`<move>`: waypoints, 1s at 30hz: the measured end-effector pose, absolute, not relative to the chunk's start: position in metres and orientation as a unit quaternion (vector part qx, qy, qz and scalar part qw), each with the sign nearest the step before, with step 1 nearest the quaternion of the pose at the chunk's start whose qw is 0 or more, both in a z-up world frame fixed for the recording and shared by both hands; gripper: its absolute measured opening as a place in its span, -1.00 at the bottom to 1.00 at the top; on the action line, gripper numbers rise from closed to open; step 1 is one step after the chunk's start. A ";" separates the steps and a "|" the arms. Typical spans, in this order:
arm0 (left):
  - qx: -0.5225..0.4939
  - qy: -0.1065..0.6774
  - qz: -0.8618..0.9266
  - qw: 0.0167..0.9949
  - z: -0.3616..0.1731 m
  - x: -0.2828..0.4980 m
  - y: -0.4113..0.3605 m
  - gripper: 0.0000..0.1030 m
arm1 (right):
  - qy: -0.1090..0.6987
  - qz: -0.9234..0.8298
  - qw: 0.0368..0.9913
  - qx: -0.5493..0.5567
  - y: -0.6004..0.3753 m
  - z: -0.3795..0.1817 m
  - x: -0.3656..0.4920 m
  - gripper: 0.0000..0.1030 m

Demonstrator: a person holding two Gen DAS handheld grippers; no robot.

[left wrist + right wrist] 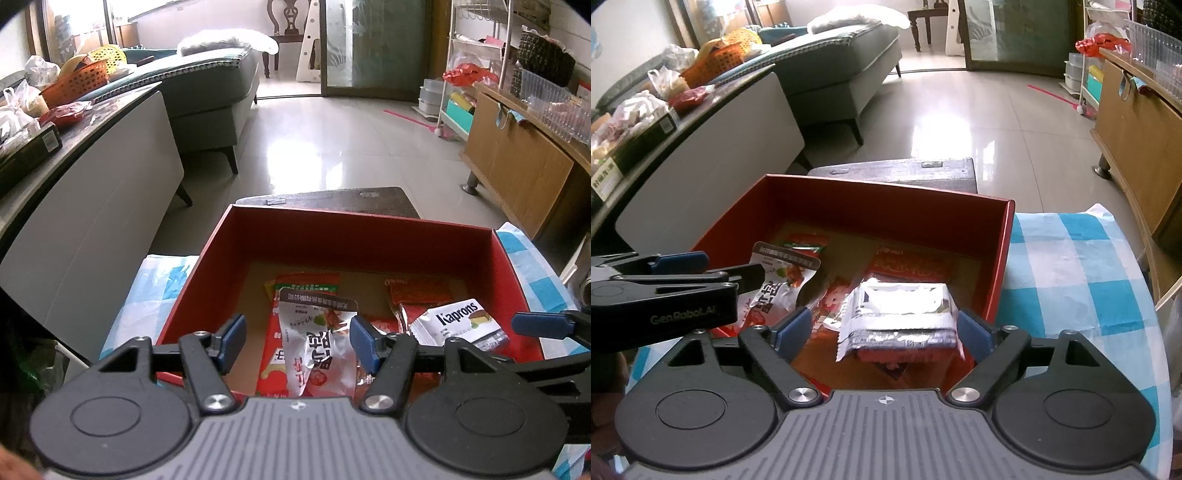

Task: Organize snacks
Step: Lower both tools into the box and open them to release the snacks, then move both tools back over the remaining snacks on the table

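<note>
An open red box sits on a blue-checked cloth and holds several snack packets. My left gripper hangs over the box's near left part. A crumpled silver pouch with red print stands between its fingers; the left pad is clear of it. My right gripper is over the near right part of the box. A silver Kaprons packet lies between its pads, with a gap at the left pad. The same packet shows in the left wrist view.
A dark stool stands just beyond the box. A grey-white cabinet piled with bags and an orange basket runs along the left, with a sofa behind it. At the right stands a wooden sideboard.
</note>
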State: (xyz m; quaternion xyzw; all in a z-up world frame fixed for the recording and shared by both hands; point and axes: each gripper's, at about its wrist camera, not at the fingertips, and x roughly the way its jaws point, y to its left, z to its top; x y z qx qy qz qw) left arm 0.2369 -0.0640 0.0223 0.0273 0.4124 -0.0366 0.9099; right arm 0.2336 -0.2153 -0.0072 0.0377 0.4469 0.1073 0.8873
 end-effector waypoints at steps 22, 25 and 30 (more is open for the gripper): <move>0.021 0.405 -0.069 0.911 0.041 0.187 -0.061 0.22 | 0.447 0.085 0.888 0.071 -0.230 0.009 0.197 0.98; 0.026 0.411 -0.080 0.908 0.039 0.176 -0.063 0.23 | 0.452 0.081 0.885 0.082 -0.235 0.010 0.186 1.00; 0.024 0.441 -0.113 0.890 0.029 0.151 -0.065 0.23 | 0.463 0.067 0.877 0.111 -0.249 0.008 0.164 1.00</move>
